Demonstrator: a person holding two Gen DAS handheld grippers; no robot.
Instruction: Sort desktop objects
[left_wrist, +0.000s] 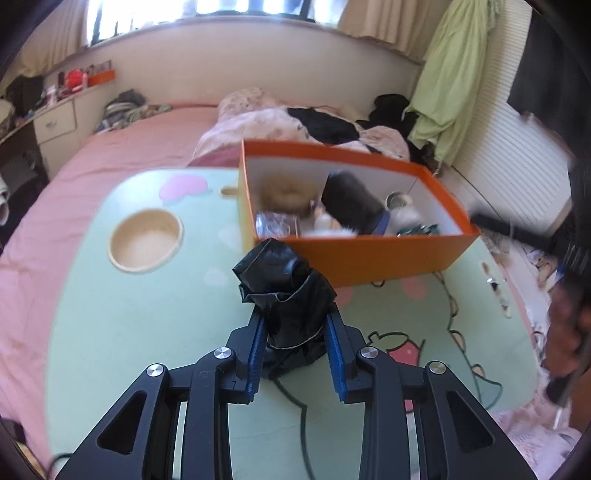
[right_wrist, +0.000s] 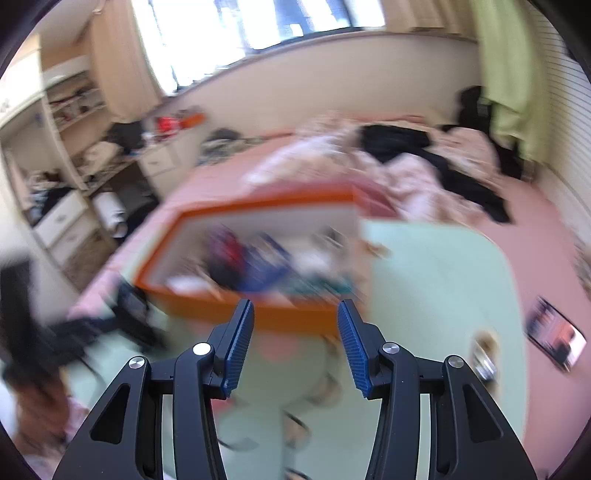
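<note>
While sunlight is falling across a cluttered bedroom, the left gripper is clamping a crumpled black plastic bag between its blue pads, the bundle standing up out of the jaws with its long axis running forward along the fingers. It is hanging above a pale green cartoon-printed table that is sitting on a pink bed. Straight ahead of the bag, and just beyond its tip, an open orange box is resting on the table, already holding a jumble of things: a fluffy tan ring, a dark cylinder, a small tin and some clear plastic. An empty wooden bowl is lying well off to the left of the gripper. The right gripper is carrying nothing, its jaws standing apart, and its view is heavily blurred; the same box is showing ahead of it. Judging from this layout, the left gripper is the one placed to act, and the coming move looks like a short forward carry over the near wall of the box before letting go.
</note>
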